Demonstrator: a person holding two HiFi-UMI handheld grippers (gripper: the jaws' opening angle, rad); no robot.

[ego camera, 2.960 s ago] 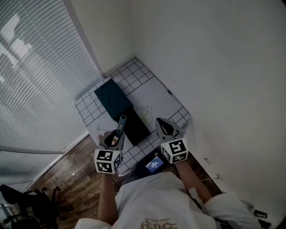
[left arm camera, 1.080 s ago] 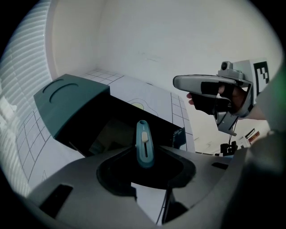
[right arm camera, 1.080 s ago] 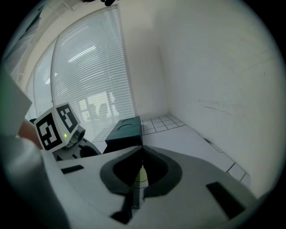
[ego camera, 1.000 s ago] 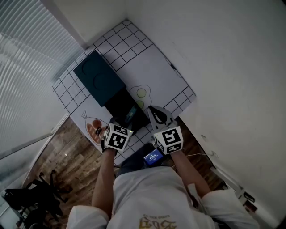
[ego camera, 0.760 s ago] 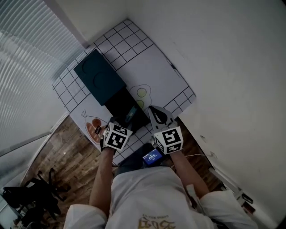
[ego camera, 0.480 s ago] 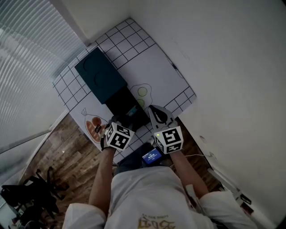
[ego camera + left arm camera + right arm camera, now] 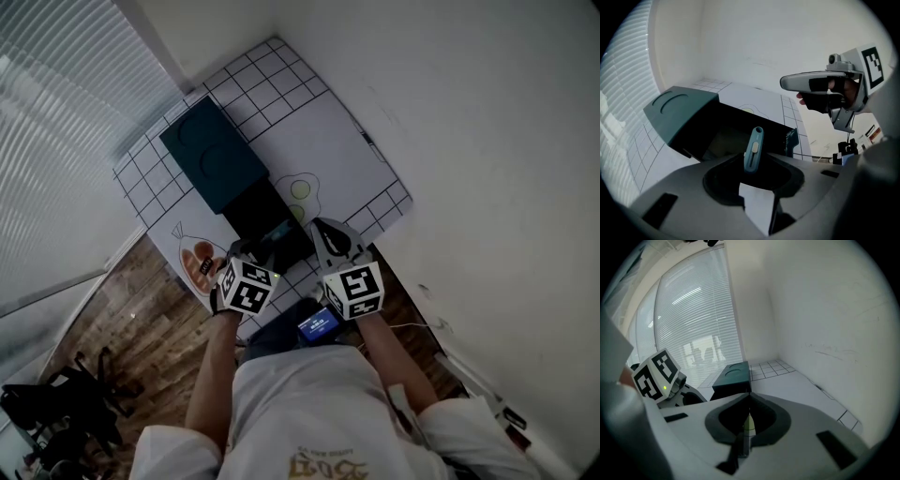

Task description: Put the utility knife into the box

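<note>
— Where's the utility knife (image 7: 753, 149) now?

— It's pinched in the left gripper (image 7: 751, 165). The far end of it reaches out over the open box (image 7: 733, 124). The fingers are closing, and they press on the knife's near end from both sides.

— A few seconds back it stood higher, didn't it?

— Yes. It was held nearly upright then, on this side of the box and a little to its left. Since then the left gripper has come in to the box's near end and tipped the knife forward over the dark hollow. In the last second hardly anything has shifted.

— Is the knife touching the bottom of the box?

— I can't tell from here.

— And the lid (image 7: 211, 155)?

— It's swung open beyond the box, on the far side, same as before.

— What about the right gripper (image 7: 749, 397)?

— It's just beside the box's near right corner, with its fingers together and nothing between them. It has stayed there throughout, close to the egg drawing (image 7: 298, 189) on the white worktop (image 7: 328, 141).
</note>
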